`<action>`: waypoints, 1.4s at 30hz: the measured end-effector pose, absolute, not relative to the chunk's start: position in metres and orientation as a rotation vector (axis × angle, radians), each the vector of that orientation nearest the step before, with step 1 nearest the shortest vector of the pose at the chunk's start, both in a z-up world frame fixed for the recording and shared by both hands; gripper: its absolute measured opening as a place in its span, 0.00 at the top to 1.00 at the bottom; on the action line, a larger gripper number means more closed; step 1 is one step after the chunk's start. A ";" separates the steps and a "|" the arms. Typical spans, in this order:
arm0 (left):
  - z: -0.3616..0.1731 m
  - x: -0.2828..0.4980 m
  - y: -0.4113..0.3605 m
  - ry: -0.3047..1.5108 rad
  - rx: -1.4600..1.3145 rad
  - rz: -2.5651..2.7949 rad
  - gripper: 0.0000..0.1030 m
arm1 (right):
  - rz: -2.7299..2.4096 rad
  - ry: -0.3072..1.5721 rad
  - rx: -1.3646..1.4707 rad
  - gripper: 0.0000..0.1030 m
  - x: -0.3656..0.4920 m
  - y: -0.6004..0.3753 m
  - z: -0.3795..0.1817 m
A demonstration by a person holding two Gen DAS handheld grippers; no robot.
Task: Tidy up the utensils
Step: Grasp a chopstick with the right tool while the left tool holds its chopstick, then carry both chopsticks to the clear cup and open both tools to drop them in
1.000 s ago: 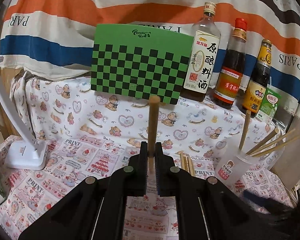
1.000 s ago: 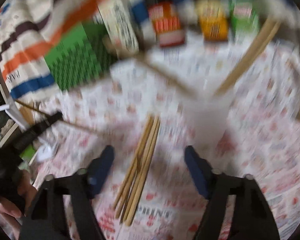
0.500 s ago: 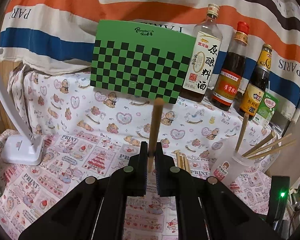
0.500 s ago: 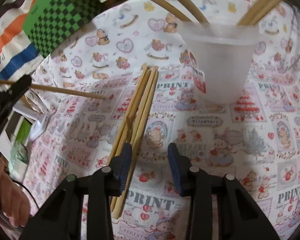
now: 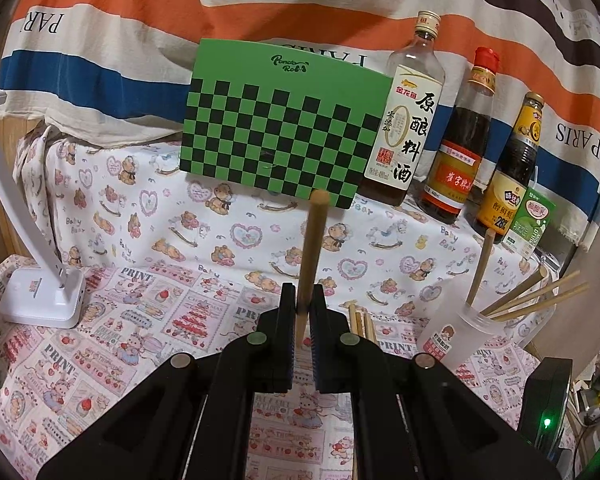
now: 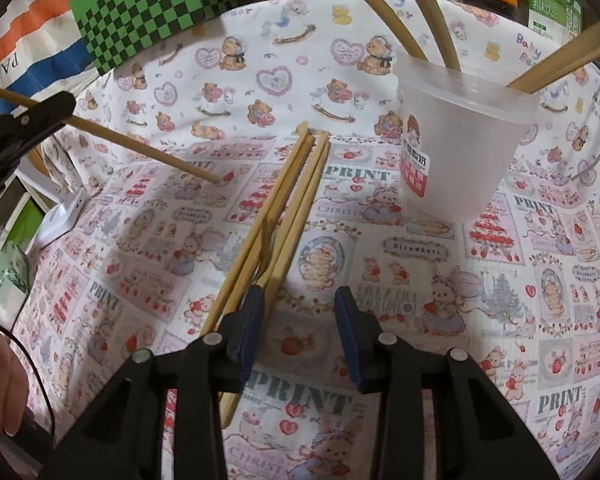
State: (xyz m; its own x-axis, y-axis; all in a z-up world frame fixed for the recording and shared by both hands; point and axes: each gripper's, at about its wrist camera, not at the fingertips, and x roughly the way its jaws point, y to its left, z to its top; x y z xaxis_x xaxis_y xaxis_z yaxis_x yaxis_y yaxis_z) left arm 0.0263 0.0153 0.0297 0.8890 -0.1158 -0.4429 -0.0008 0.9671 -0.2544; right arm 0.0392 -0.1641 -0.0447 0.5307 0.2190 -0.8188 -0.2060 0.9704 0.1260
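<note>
My left gripper (image 5: 303,290) is shut on a single wooden chopstick (image 5: 314,240) that sticks out forward and upward. In the right wrist view the same gripper (image 6: 40,116) holds that chopstick (image 6: 140,148) above the cloth at the left. Several loose chopsticks (image 6: 292,200) lie in a bundle on the printed cloth; in the left wrist view their far ends (image 5: 360,320) show. My right gripper (image 6: 299,294) hangs low over the cloth, open, with only cloth between its blue pads. The bundle runs under its left finger. A frosted plastic cup (image 6: 460,152) holding several chopsticks (image 5: 540,296) stands to the right.
A green checkered board (image 5: 280,128) leans at the back. Three sauce bottles (image 5: 408,120) and a green carton (image 5: 532,224) stand beside it. A white lamp base (image 5: 44,296) sits at the left. A black device with a green light (image 5: 548,400) is at the right edge.
My right gripper has come down close over the loose bundle and its jaws have narrowed. My left gripper has stayed put with its chopstick.
</note>
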 end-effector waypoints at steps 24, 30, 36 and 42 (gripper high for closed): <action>0.035 0.021 0.011 0.437 -0.223 -0.070 0.95 | 0.163 0.862 0.078 0.93 0.042 -0.191 -0.022; 0.038 0.018 0.009 0.416 -0.219 -0.077 0.95 | 0.245 0.683 0.175 0.93 0.023 -0.207 0.014; 0.038 0.018 0.007 0.414 -0.212 -0.076 0.95 | 0.268 0.703 0.159 0.93 0.026 -0.204 0.015; 0.038 0.017 0.007 0.416 -0.215 -0.078 0.95 | 0.266 0.716 0.129 0.93 0.027 -0.197 0.008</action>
State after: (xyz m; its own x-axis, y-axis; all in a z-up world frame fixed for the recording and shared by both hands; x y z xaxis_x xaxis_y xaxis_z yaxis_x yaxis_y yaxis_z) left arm 0.0175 0.0075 0.0380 0.9123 -0.1191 -0.3919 0.0312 0.9742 -0.2234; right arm 0.0269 -0.1973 0.0081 0.7227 0.2838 -0.6302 -0.1957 0.9585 0.2072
